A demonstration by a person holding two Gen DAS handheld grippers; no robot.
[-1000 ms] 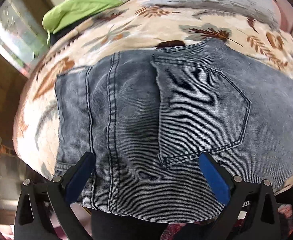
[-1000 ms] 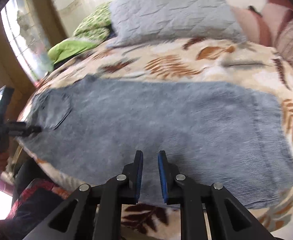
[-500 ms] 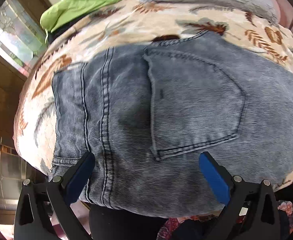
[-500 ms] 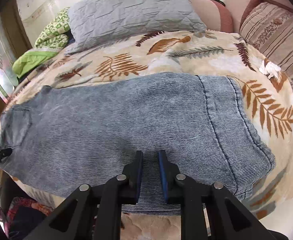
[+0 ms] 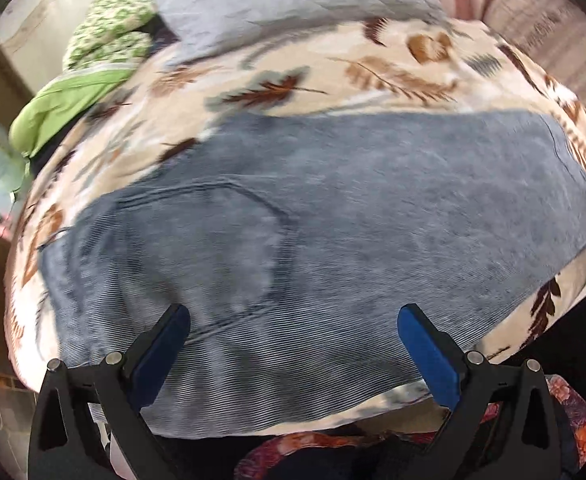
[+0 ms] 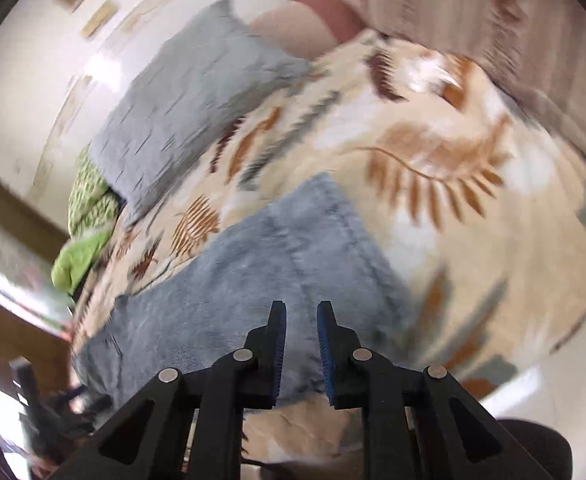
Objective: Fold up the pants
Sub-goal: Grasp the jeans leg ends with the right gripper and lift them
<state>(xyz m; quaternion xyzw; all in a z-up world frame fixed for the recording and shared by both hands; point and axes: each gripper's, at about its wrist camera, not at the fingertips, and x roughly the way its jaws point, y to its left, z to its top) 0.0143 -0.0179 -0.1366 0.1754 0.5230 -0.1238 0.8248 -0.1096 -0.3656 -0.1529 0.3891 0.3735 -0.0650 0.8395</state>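
Left tongs point(image 5: 293, 316): jaws spread wide, nothing between them. I'm tipped steeply down over the near edge of the jeans point(image 5: 333, 220), hovering above the seat end beside the back pocket point(image 5: 213, 240).
Right tongs point(image 6: 301, 328): blue pads nearly together with just a narrow slot, and nothing caught in it. I'm angled down at the leg end, wrist rolled so the whole bed sits slanted in my view.
Where the pants are: flat on the leaf-print blanket point(image 5: 373, 68), already doubled leg on leg by the look of it, waist to my left, the hem point(image 6: 357, 232) to my right.
Step in hand: I reckon I'm lining up both ends for the next fold, hem over toward the waist.
Doing it well: open the right pads first, take both layers at the hem, not only the top one. Match it with a grip at the waist corner so the denim lifts evenly and doesn't skew.
Watch out: the picture is smeared, so I can't tell exactly how the hem layers line up.
Far side: grey pillow point(image 6: 189, 92) and green bedding point(image 5: 77, 92), well apart from the jeans and out of the fold's way.
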